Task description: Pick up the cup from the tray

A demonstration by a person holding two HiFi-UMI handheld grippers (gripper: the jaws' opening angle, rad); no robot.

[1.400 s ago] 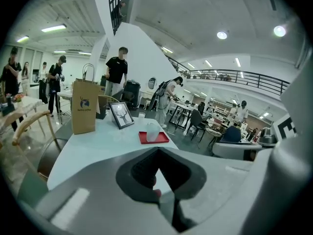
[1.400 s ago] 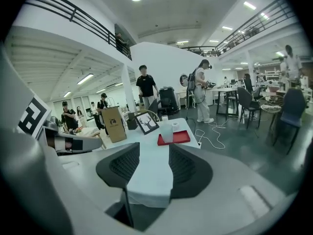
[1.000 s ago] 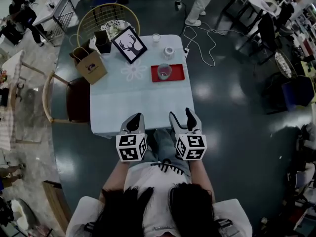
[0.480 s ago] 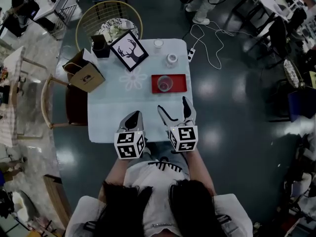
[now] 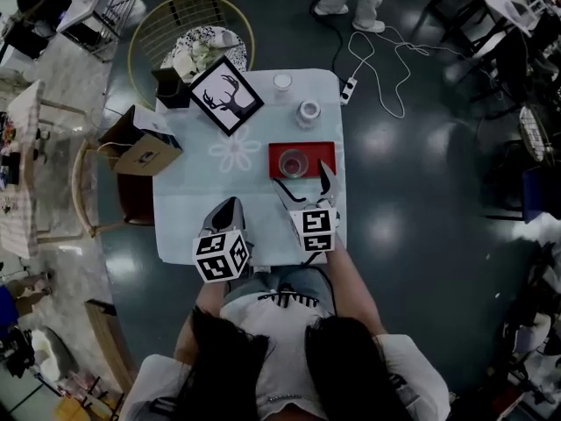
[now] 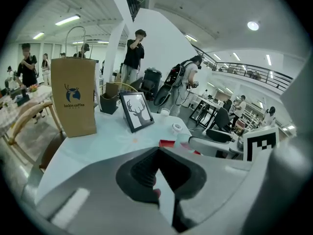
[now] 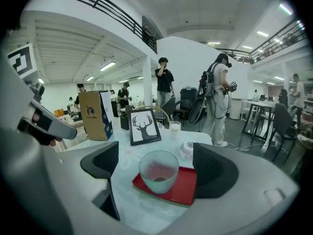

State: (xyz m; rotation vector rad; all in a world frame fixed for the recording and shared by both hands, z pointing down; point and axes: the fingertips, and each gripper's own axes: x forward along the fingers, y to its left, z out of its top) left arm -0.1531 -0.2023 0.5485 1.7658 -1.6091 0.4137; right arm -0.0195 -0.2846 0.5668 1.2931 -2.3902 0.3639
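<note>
Clear dimpled glass cup (image 5: 293,161) upright on red tray (image 5: 317,158) by worktop's (image 5: 202,191) right edge; right gripper (image 5: 301,175) spread wide, empty, 2 jaws aimed to flank cup; left gripper (image 5: 226,209) closed, empty, parked near front edge.

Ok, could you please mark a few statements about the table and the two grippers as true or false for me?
1. The cup stands upright on the red tray. True.
2. The right gripper is clamped on the cup. False: its jaws stand apart, and the cup is ahead of them, untouched.
3. The deer picture lies flat on the table. False: it stands propped upright.
4. The left gripper has its jaws together, holding nothing. True.
</note>
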